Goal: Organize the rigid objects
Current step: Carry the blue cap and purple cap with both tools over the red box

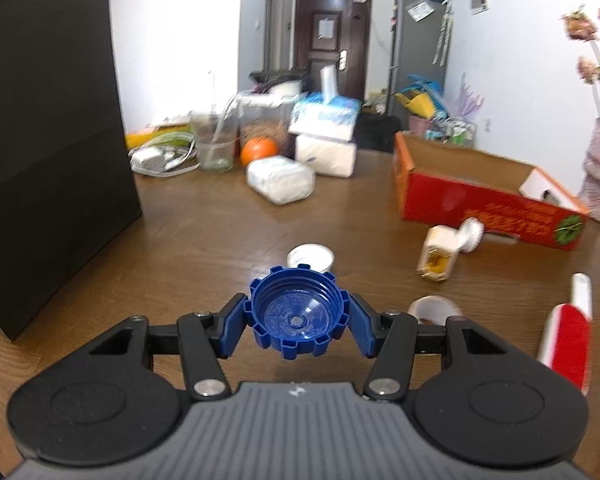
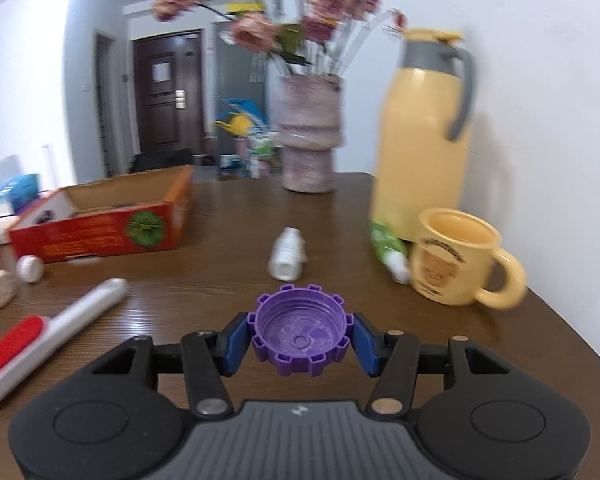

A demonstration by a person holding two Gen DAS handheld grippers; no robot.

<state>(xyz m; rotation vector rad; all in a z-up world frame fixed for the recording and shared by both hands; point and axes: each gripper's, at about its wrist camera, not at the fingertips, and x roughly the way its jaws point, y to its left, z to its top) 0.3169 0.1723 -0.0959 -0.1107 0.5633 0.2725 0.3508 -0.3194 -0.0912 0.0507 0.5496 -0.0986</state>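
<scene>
Blue cap pinched in my left tool, purple cap in my right tool; red box nearly empty, loose items still on bench.

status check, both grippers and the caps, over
Left gripper shut on blue cap. Right gripper shut on purple cap. Both caps lifted off table. Nothing blocking ahead.

brown wooden table. on it: black box at the left, open red cardboard box, white cap, small tipped white bottle, red-and-white lint brush, yellow mug beside a yellow thermos jug, pink vase, orange, tissue packs at the far edge.
</scene>
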